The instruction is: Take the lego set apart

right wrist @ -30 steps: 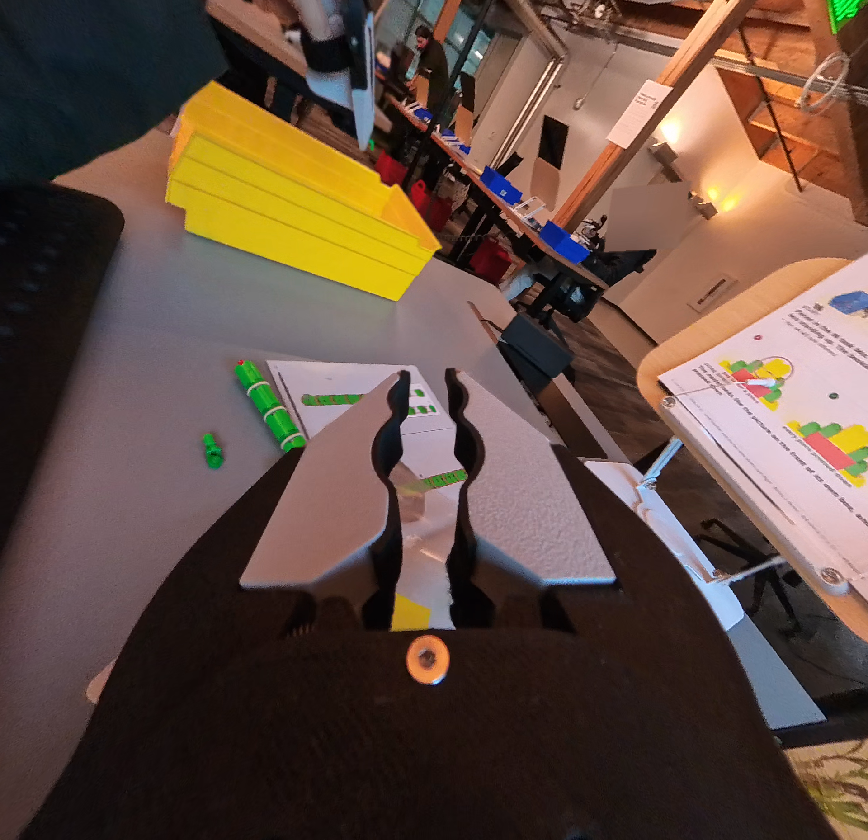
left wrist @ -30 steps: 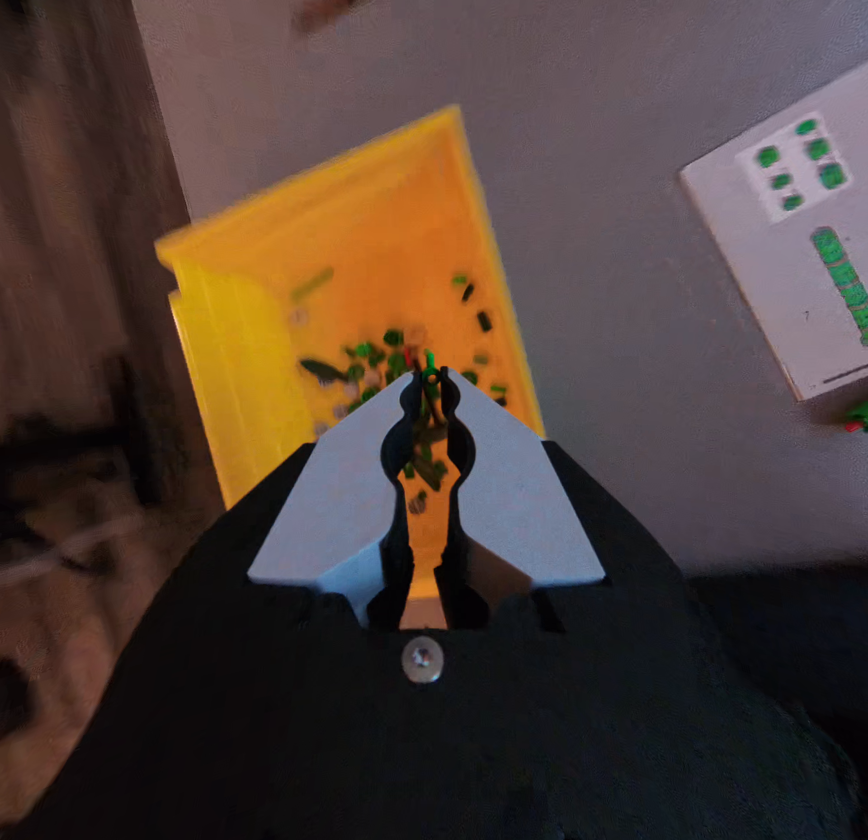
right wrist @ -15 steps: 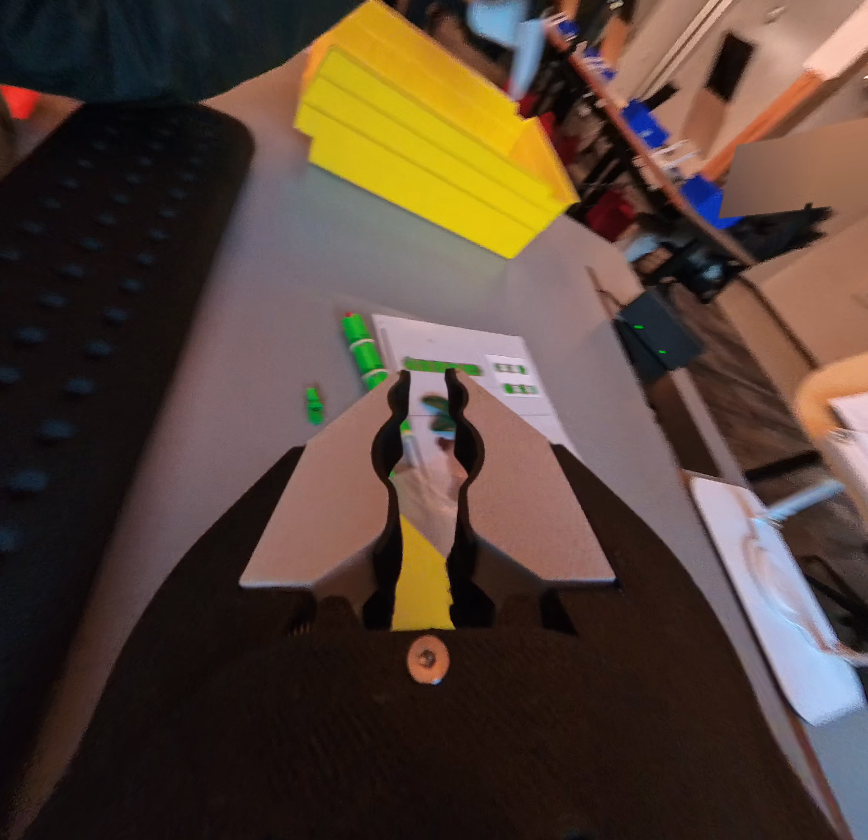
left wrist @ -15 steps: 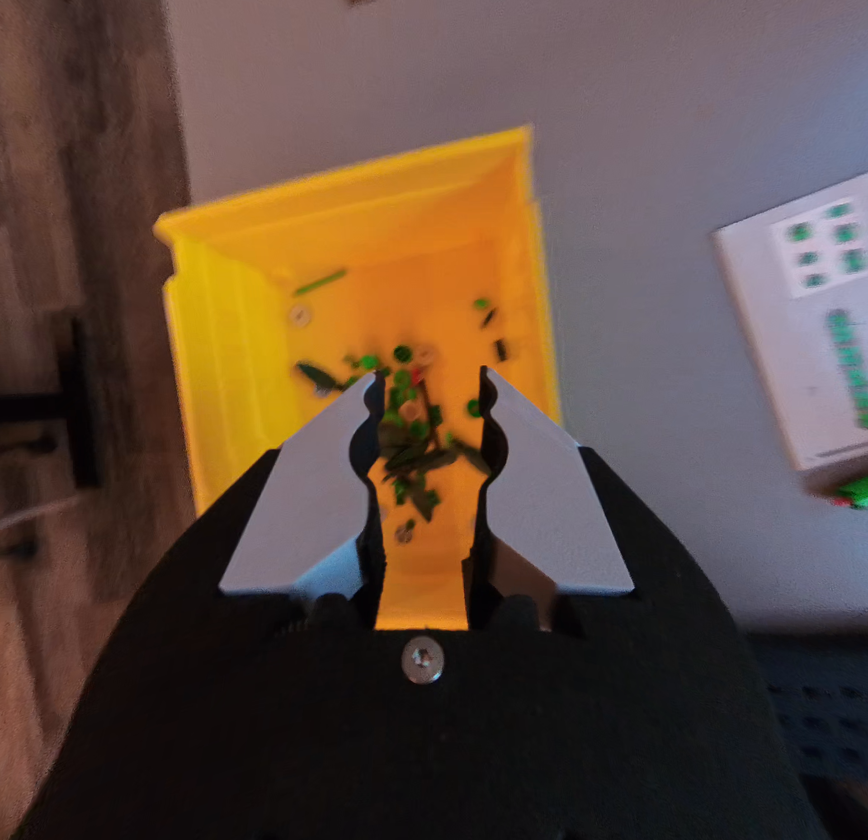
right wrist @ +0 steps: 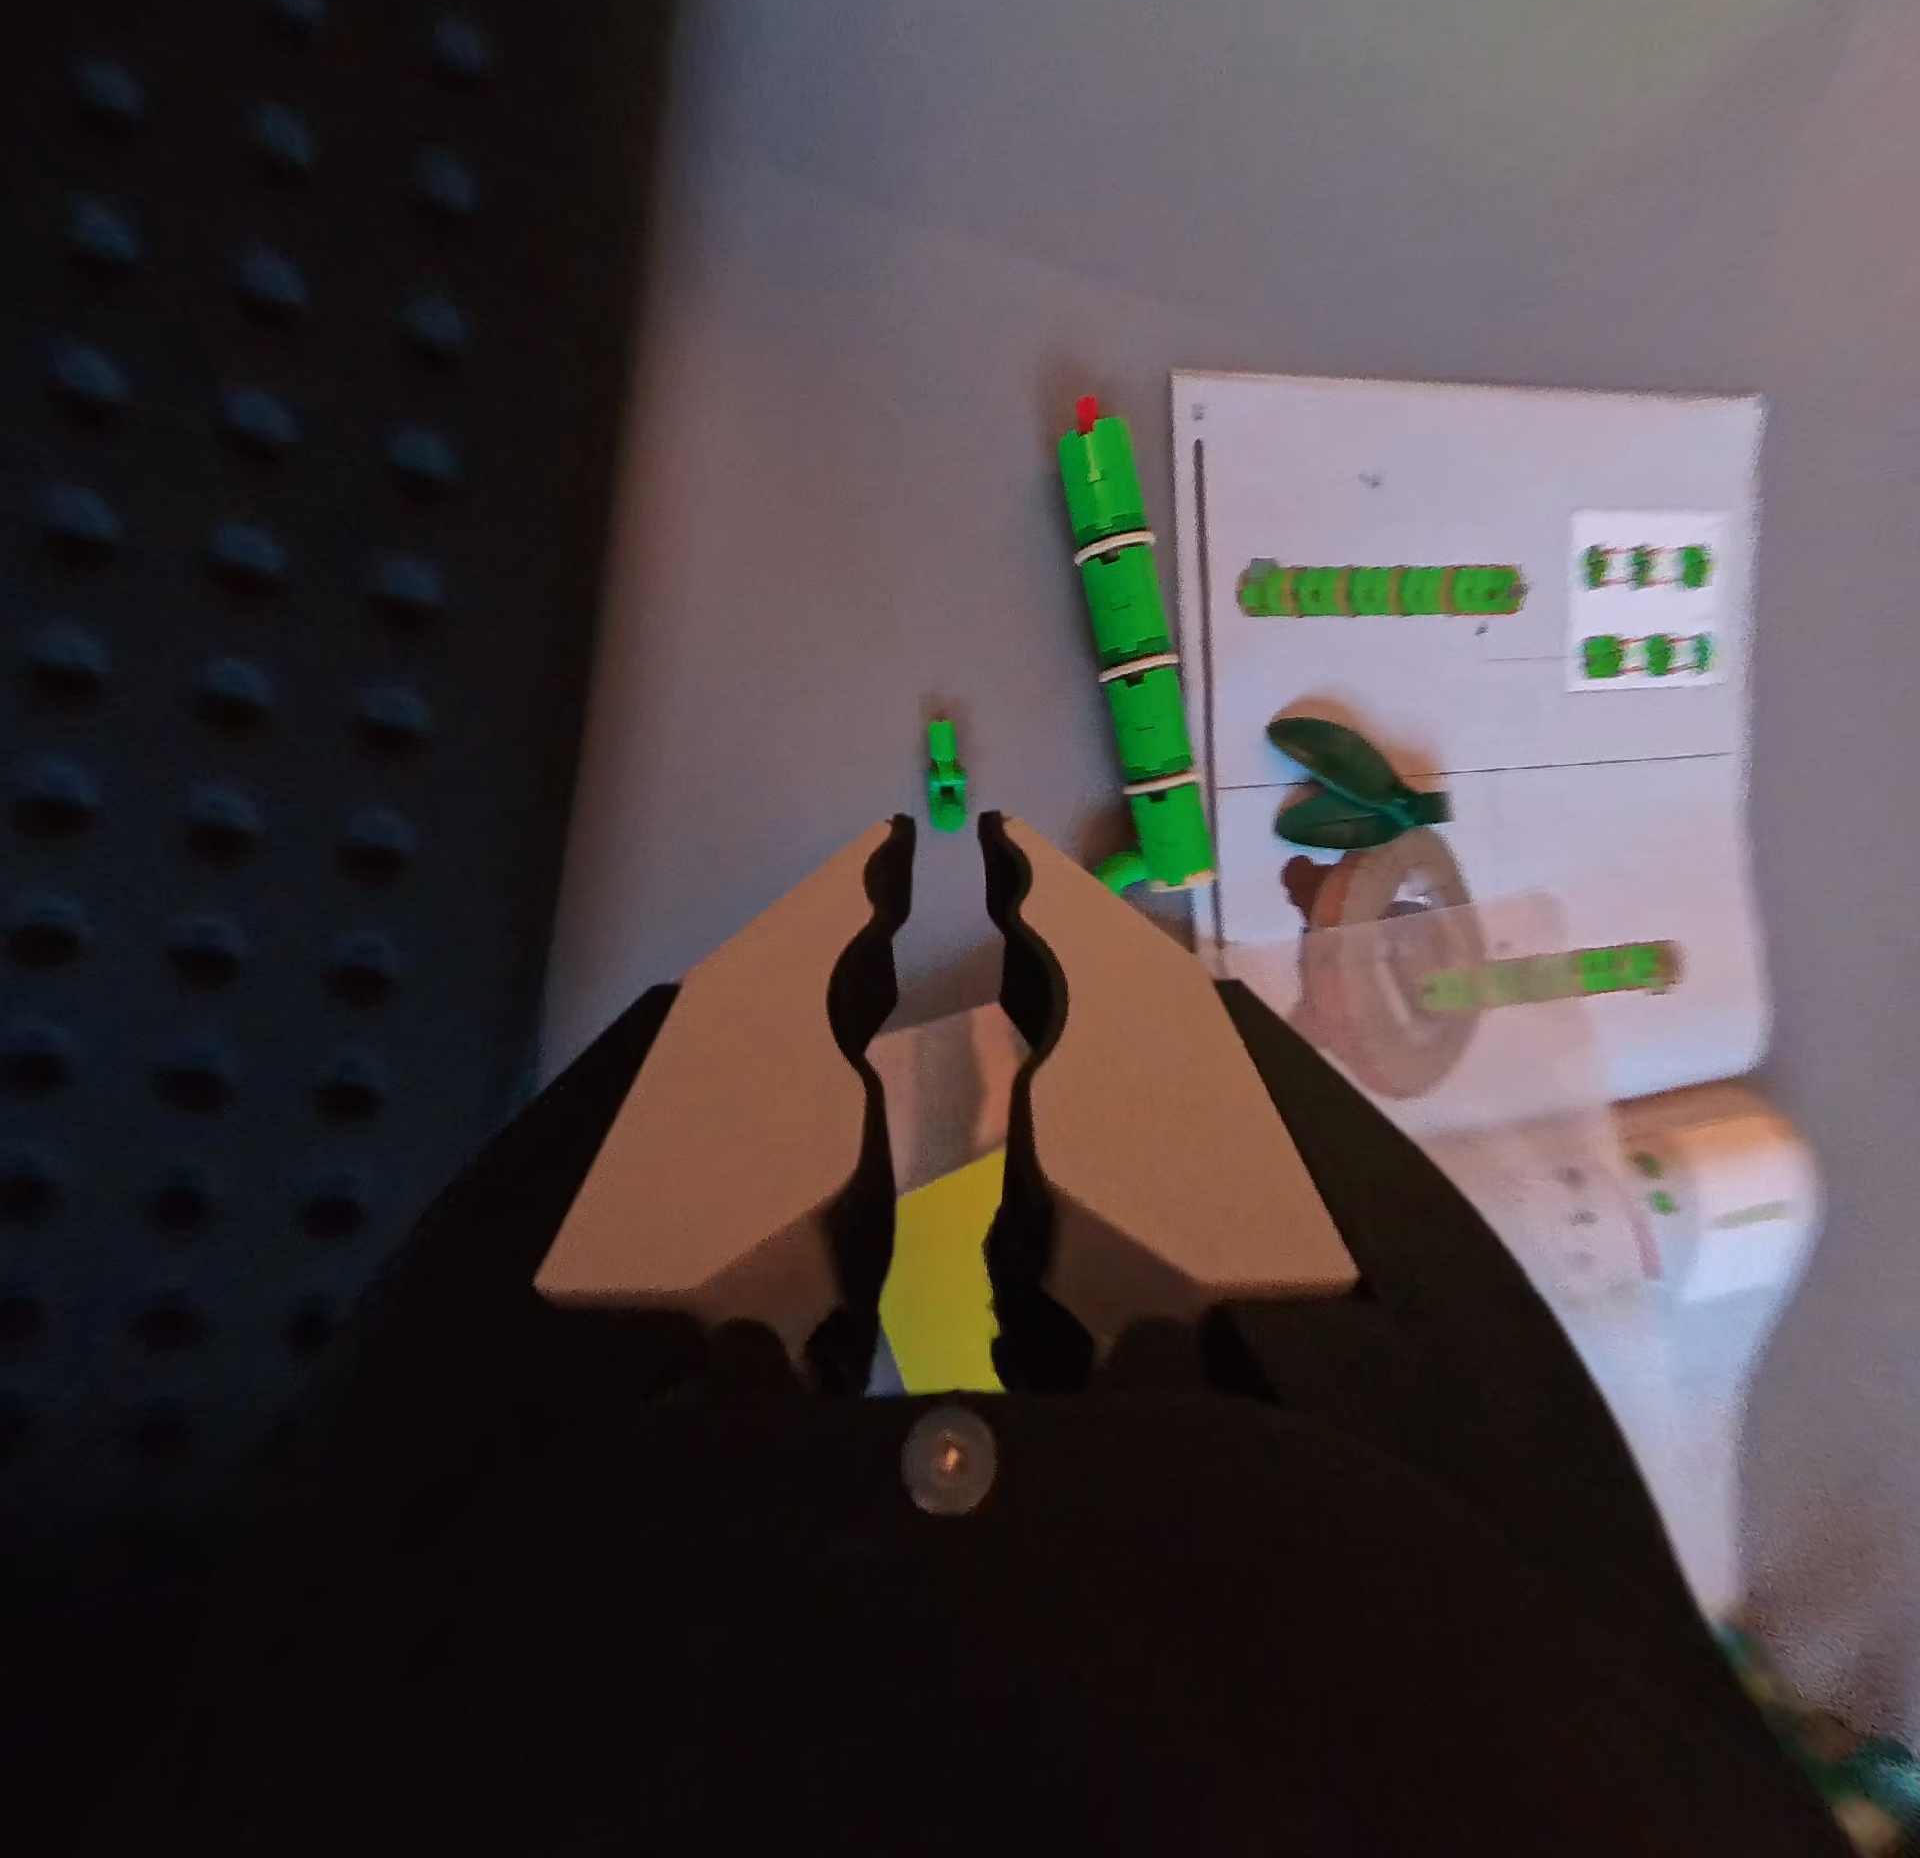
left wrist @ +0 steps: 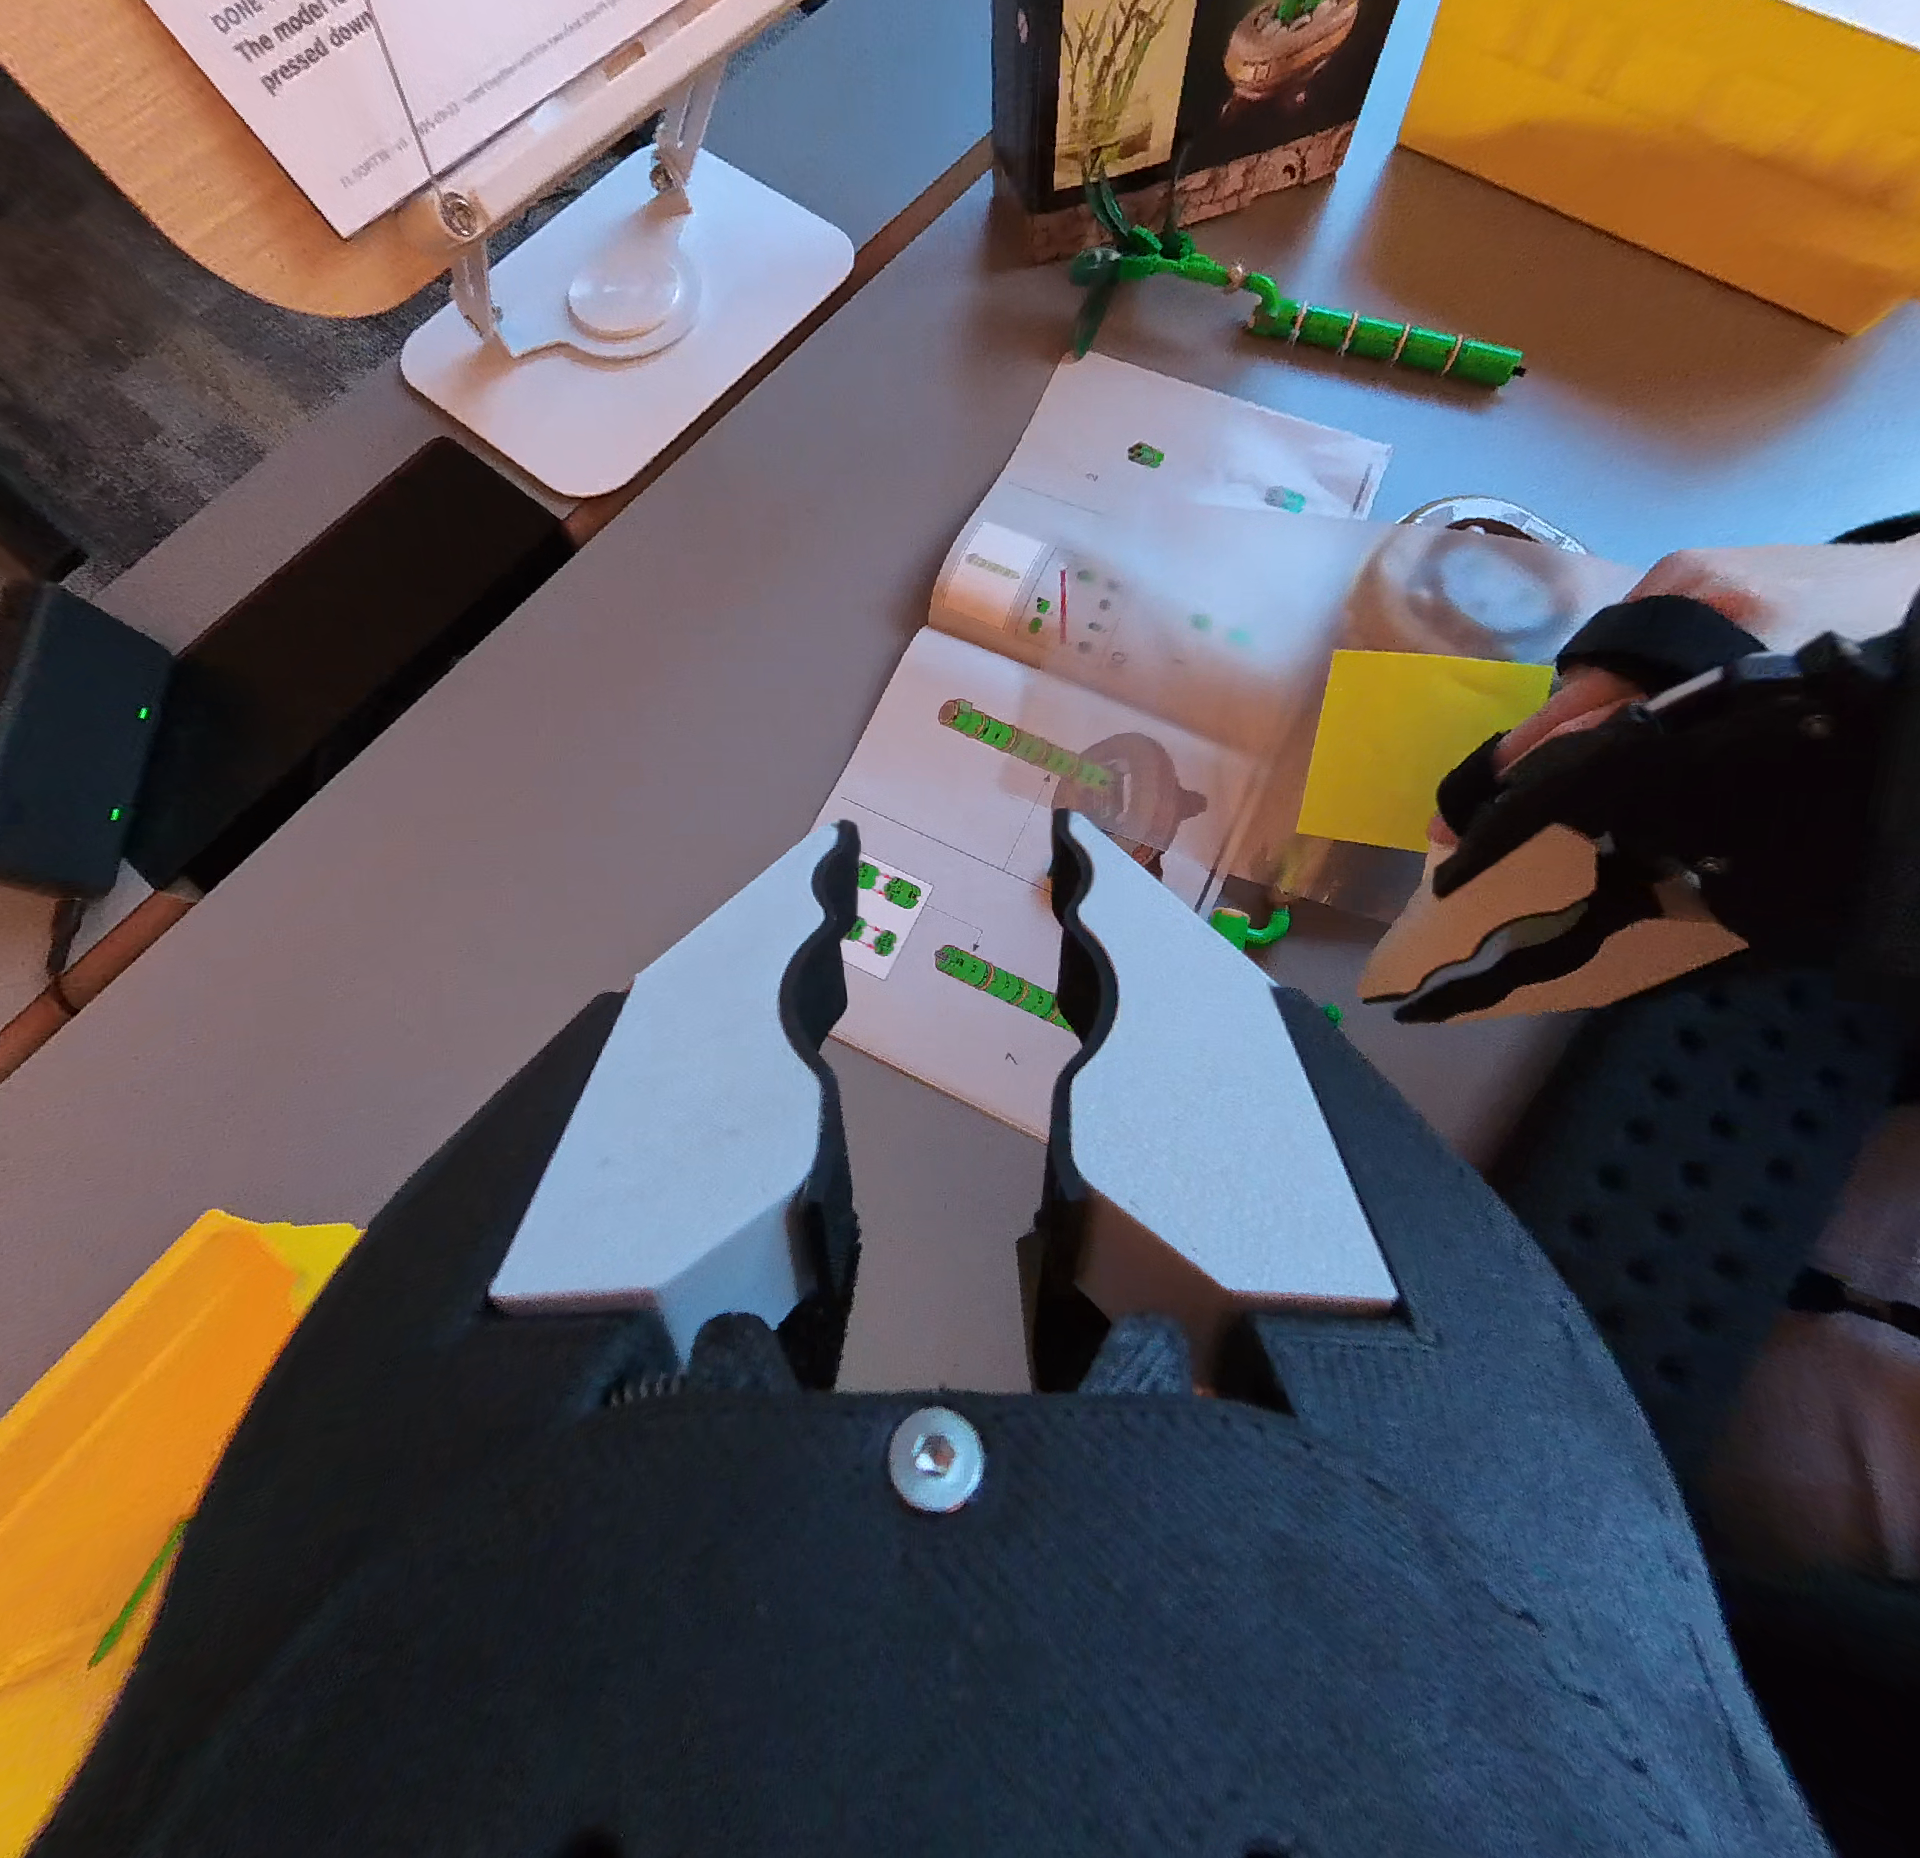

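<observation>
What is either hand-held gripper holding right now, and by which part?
Nothing. The left hand-held gripper is open over the instruction booklet. The right hand-held gripper is open, empty, just short of a small green piece on the table.

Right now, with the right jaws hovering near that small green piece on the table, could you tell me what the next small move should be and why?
Probably ease the right gripper forward and down, then close on the small green piece. Its jaws are open and lined up just short of the piece, which lies loose on the table, apart from the green stalk. The left gripper is open and holds nothing.
</observation>
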Demonstrator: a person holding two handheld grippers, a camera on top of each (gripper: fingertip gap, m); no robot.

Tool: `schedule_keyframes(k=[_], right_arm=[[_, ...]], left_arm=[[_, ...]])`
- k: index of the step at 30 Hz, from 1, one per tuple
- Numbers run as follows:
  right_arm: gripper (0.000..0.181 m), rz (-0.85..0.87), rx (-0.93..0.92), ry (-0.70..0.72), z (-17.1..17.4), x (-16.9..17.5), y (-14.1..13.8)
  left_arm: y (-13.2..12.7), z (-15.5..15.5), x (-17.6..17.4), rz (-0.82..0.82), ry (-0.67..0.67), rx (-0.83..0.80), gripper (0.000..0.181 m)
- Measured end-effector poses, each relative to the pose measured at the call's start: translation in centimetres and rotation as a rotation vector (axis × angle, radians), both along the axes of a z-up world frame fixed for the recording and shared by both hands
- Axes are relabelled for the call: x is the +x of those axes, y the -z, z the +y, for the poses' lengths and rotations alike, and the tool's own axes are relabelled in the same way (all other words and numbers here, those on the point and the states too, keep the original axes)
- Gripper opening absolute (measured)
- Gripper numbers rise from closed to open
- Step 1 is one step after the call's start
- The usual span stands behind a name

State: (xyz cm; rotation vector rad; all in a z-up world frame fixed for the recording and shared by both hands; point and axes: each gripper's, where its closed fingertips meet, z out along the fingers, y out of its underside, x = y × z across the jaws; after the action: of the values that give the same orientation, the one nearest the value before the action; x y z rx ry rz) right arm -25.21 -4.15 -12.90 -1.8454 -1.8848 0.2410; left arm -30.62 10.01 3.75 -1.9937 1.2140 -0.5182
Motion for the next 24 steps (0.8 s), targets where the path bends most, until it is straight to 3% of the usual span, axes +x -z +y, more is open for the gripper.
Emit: schedule_keyframes(k=[3,11,15,18,21,24], right_arm=[[0.013,-0.011,-0.132,0.053,-0.1,-0.3,0.7],[0.018,-0.107,-0.102,0.057,0.8,-0.4,2.9],[0.007,-0.127,-0.1,0.046,0.8,0.0,2.8],[0.007,-0.029,0.071,0.077,2.8,1.5,-0.4],[0.007,0.266,0.313,0.15,5.4,3.4,-7.5],[0.007,0.421,0.471,0.172,6.2,6.3,-11.5]], left_arm=[[-0.1,0.3,-0.4,-0.009,-0.015,-0.006,0.035],[0.2,0.3,-0.4,-0.009,-0.009,-0.019,0.035],[0.5,0.1,0.3,-0.009,0.018,-0.024,0.034],[0.5,-1.3,1.8,-0.066,0.108,-0.083,0.033],[0.6,-3.1,4.4,-0.146,0.231,-0.16,0.033],[1.5,-3.6,8.0,-0.159,0.339,-0.058,0.038]])
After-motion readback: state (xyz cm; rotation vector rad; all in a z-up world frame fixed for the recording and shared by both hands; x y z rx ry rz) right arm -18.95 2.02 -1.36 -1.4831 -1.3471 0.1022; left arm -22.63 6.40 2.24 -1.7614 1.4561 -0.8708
